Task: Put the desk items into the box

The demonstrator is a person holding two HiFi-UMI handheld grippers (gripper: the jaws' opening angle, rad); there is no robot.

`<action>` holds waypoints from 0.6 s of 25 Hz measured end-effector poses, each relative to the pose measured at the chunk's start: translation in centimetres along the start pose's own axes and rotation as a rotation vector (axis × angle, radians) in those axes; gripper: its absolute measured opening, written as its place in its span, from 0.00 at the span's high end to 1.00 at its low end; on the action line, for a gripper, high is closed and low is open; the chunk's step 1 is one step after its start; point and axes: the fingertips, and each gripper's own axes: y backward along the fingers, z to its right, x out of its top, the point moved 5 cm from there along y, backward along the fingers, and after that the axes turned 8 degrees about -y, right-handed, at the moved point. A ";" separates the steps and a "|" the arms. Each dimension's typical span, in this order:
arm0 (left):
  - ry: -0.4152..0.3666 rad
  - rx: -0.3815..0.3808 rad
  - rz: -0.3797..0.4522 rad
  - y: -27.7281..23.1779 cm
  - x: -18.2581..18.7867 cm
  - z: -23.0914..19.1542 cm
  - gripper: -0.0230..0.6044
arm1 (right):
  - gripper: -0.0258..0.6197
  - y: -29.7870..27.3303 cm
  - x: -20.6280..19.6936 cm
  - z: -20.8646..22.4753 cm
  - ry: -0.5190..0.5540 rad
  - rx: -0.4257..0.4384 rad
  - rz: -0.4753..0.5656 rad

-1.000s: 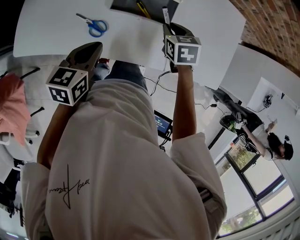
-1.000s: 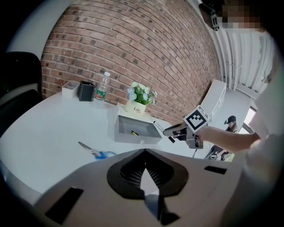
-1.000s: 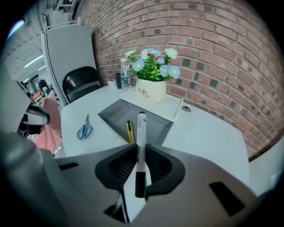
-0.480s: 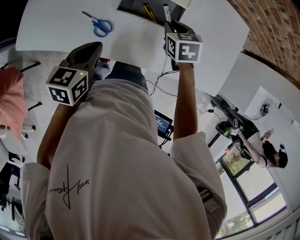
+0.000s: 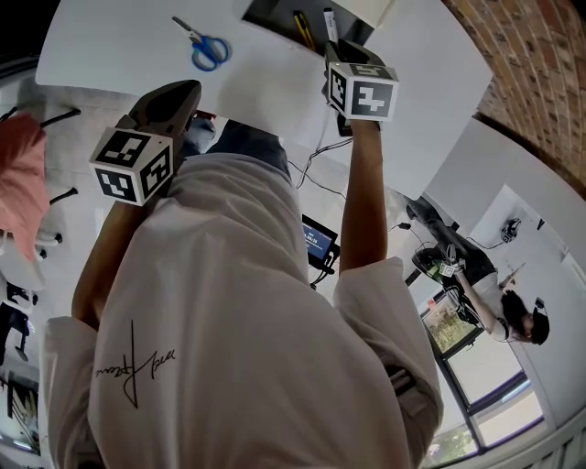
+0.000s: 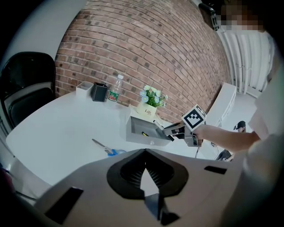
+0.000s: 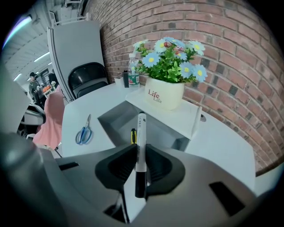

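My right gripper [image 7: 141,148] is shut on a white marker [image 7: 141,133] with a black cap, which points out over the open grey box [image 7: 115,119]. In the head view this gripper [image 5: 341,50] is at the near edge of the box [image 5: 275,14]. A yellow and black item [image 7: 133,135] lies inside the box. Blue-handled scissors [image 5: 206,48] lie on the white table left of the box. My left gripper [image 6: 144,153] is shut with nothing in it, held back near the table's edge and well short of the scissors [image 6: 108,150].
A white flower pot [image 7: 165,93] stands right behind the box, on its raised lid. A water bottle [image 6: 115,88] and a black container [image 6: 99,92] stand at the far side by the brick wall. A black chair [image 6: 22,88] is at the left.
The right gripper with the marker has edged slightly farther toward the box. The left gripper has stayed where it was.
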 end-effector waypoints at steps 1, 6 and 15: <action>0.003 0.004 0.000 0.0 0.0 0.0 0.95 | 0.83 -0.2 0.1 0.0 0.002 0.002 -0.002; 0.014 0.021 0.000 0.2 -0.2 -0.4 0.95 | 0.83 -0.9 0.3 -0.1 0.011 0.012 -0.012; 0.034 0.051 -0.007 0.0 -0.3 -0.5 0.95 | 0.83 -2.5 0.3 0.3 0.024 0.036 -0.037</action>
